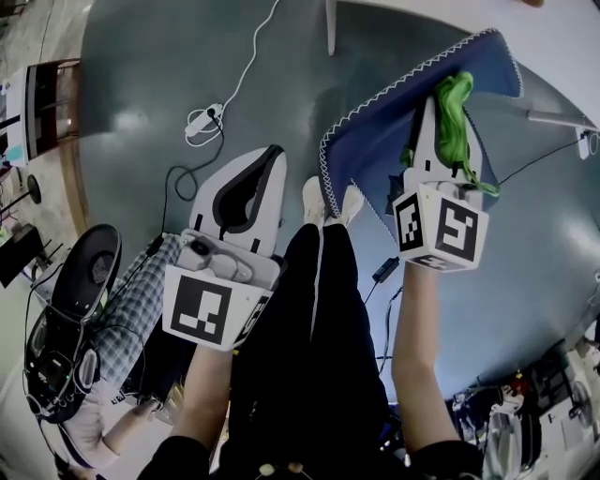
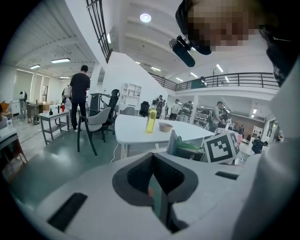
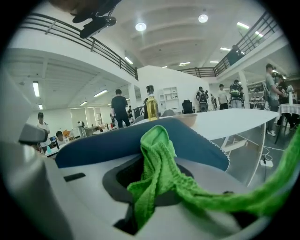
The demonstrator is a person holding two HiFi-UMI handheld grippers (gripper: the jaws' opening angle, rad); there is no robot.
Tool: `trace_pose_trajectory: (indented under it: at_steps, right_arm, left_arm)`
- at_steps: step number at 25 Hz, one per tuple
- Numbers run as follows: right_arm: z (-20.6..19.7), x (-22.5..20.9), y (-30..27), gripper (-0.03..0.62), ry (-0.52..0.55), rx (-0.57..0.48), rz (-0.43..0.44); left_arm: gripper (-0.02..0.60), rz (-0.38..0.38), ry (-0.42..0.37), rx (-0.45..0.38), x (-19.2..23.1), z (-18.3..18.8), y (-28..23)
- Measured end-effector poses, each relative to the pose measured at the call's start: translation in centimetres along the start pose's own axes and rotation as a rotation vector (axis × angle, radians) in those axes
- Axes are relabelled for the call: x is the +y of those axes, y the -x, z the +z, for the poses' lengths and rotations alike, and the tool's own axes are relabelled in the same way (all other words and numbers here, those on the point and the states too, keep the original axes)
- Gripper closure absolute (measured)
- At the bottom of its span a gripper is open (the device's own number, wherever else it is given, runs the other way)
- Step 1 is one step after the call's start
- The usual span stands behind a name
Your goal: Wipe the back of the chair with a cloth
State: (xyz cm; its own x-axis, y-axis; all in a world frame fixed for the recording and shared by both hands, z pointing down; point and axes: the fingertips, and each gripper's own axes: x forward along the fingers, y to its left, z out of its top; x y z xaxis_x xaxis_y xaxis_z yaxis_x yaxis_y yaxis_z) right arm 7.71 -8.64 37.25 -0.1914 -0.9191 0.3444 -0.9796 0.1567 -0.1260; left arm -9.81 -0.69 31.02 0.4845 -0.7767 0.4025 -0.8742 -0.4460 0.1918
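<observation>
Since the green cloth (image 1: pixel 454 108) is pinched in the right gripper (image 1: pixel 433 111) with its tail left trailing over the jaws, a bunched pad faces the blue chair back (image 1: pixel 375 141) and seems to rest on it. The back's stitched rim curves just beyond, and the white table (image 1: pixel 562 28) stands near, so strokes probably run along the panel. The left gripper (image 1: pixel 267 167), clenched on nothing, hangs well apart over the floor (image 1: pixel 141 94).

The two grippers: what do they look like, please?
The left gripper and the right gripper are white, wedge-shaped shells with dark grey lining round the jaws. Each carries a white cube with black square markers. The forearms have no sleeves.
</observation>
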Motion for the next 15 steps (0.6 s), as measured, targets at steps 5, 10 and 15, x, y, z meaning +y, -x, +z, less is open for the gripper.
trace_pose_trajectory:
  at_steps: [5, 10, 15]
  right_arm:
    - [-0.3, 0.1, -0.2, 0.548, 0.056, -0.014, -0.015]
    - [0.1, 0.3, 0.0, 0.548, 0.045, -0.026, -0.018]
    - [-0.7, 0.4, -0.4, 0.548, 0.028, -0.034, -0.043]
  left_arm:
    - [0.58, -0.017, 0.005, 0.013, 0.1, -0.2, -1.5]
    - [0.58, -0.03, 0.0, 0.019, -0.2, 0.0, -2.0]
    - [0.58, -0.03, 0.0, 0.021, 0.2, -0.4, -2.4]
